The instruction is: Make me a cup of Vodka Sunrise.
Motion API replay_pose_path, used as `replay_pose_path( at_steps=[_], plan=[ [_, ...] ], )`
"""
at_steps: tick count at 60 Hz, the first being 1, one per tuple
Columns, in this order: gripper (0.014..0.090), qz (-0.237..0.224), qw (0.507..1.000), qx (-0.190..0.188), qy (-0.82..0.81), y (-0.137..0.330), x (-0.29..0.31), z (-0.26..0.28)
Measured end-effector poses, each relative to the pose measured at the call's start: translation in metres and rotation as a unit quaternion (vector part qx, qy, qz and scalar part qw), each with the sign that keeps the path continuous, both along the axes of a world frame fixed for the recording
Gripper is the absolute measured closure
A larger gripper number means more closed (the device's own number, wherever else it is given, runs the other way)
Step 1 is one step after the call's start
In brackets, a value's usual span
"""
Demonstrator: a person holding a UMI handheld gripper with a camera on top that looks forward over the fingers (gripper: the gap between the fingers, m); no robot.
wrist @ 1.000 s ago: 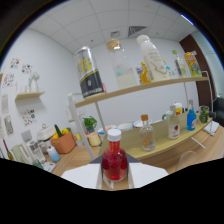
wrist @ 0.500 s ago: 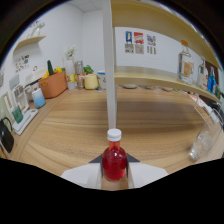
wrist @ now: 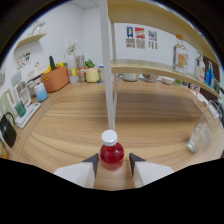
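A small red-syrup bottle [wrist: 111,151] with a white cap is pinched between the fingers of the tool [wrist: 112,164], above the wooden desk [wrist: 75,125]. The syrup step is judged in hand; next, the bottle must be carried to the clear glass [wrist: 199,136] ahead to the right and tipped.

gripper-mounted view, low — facing wooden counter [wrist: 125,125]
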State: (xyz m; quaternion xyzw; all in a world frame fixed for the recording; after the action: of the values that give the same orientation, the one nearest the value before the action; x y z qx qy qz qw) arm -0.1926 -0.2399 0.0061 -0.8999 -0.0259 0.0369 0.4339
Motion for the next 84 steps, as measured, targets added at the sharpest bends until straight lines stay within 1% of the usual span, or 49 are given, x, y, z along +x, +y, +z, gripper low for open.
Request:
replay_pose_path(
  at_steps=[2,4,6,7,15,21,27,33,39,44,52,61,69,79,84],
  plan=[
    [0.0406,0.001,1.0,0.0,0.001,-0.002,0.002,0.004],
    [0.0289,0.004,1.0,0.004,0.002,-0.004,0.003,0.01],
    [0.0211,0.009,1.0,0.012,0.005,-0.005,0.005,0.019],
    [0.0185,0.011,1.0,0.016,0.007,-0.007,0.006,0.026],
    [0.0183,0.02,0.998,0.054,0.033,-0.022,0.024,0.077],
    [0.0185,0.013,0.996,0.074,0.037,-0.037,0.055,0.107],
    [0.0185,-0.008,0.997,0.075,0.032,-0.055,0.1,0.123],
    [0.0196,-0.025,0.997,0.075,0.023,-0.071,0.147,0.124],
    [0.0192,-0.039,0.997,0.061,0.008,-0.085,0.191,0.119],
    [0.0191,-0.046,0.997,0.058,0.005,-0.091,0.22,0.122],
    [0.0188,-0.052,0.996,0.079,0.003,-0.089,0.259,0.159],
    [0.0185,-0.06,0.989,0.13,0.018,-0.068,0.304,0.239],
    [0.0188,-0.069,0.98,0.183,0.028,-0.029,0.349,0.312],
    [0.019,-0.056,0.969,0.24,0.027,0.036,0.381,0.372],
    [0.0195,-0.045,0.966,0.255,0.02,0.065,0.389,0.386]
  ],
)
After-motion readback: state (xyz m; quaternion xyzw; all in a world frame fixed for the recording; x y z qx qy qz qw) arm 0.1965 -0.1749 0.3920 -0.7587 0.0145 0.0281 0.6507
